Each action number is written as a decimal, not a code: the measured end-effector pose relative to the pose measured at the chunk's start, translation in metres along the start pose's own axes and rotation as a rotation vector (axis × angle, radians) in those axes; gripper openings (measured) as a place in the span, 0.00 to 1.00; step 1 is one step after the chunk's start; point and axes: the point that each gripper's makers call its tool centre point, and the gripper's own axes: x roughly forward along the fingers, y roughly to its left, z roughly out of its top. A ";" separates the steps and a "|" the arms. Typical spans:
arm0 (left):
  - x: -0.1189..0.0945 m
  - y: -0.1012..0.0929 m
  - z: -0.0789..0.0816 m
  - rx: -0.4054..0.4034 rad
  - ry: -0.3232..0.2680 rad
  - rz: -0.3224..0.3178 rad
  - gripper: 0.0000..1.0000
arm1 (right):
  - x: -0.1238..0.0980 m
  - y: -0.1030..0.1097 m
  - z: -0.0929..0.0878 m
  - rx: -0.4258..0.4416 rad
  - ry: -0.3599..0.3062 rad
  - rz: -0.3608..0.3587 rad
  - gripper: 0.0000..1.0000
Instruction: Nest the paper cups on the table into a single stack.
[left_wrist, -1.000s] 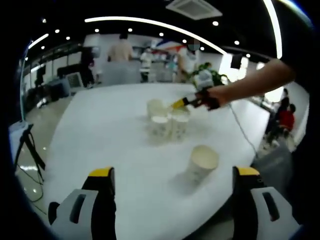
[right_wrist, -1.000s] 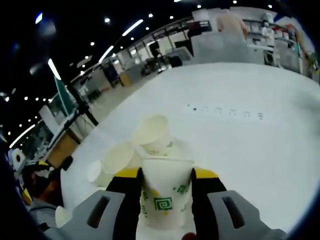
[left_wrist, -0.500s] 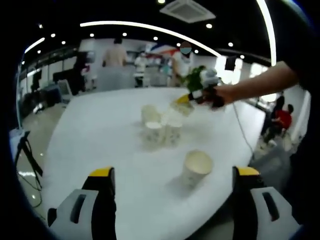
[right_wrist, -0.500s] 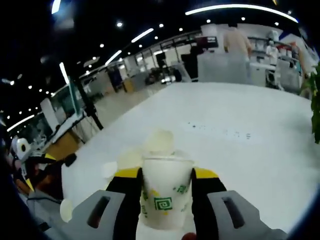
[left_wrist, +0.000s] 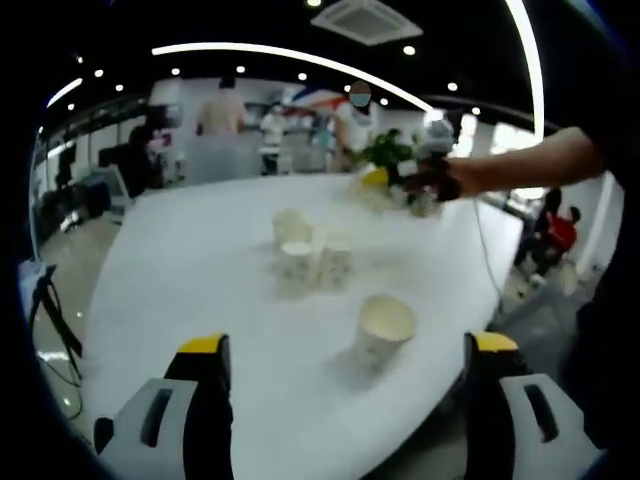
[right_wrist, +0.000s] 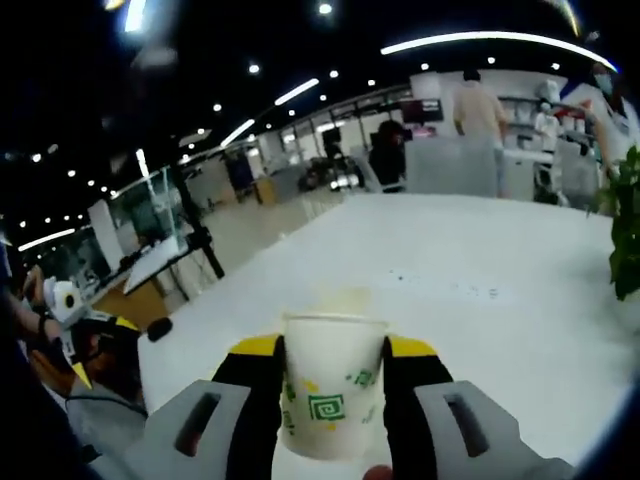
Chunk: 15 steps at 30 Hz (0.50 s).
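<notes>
Right tongs lift one paper cup; left tongs wait open over the white surface.

In the right gripper view the right tongs (right_wrist: 333, 385) are clamped on a printed cup (right_wrist: 332, 395), upright between the yellow-tipped jaws. In the left gripper view the left tongs (left_wrist: 345, 380) are spread wide and touch nothing; beyond them a lone cup (left_wrist: 383, 331) stands near the surface's (left_wrist: 180, 270) right edge, with bare surface to its left, then a cluster of cups (left_wrist: 305, 253) mid-surface. A second ago the printed cup sat against that cluster; it now hangs higher and well clear.
</notes>
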 end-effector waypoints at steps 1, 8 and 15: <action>0.000 0.000 0.000 -0.001 0.000 0.000 0.97 | -0.002 0.001 0.000 0.001 -0.005 0.001 0.36; -0.001 0.002 0.002 0.011 -0.008 0.002 0.97 | -0.027 0.020 0.010 -0.011 -0.053 0.017 0.36; -0.002 0.003 0.002 0.017 -0.009 0.004 0.97 | -0.042 0.052 0.018 -0.020 -0.105 0.064 0.36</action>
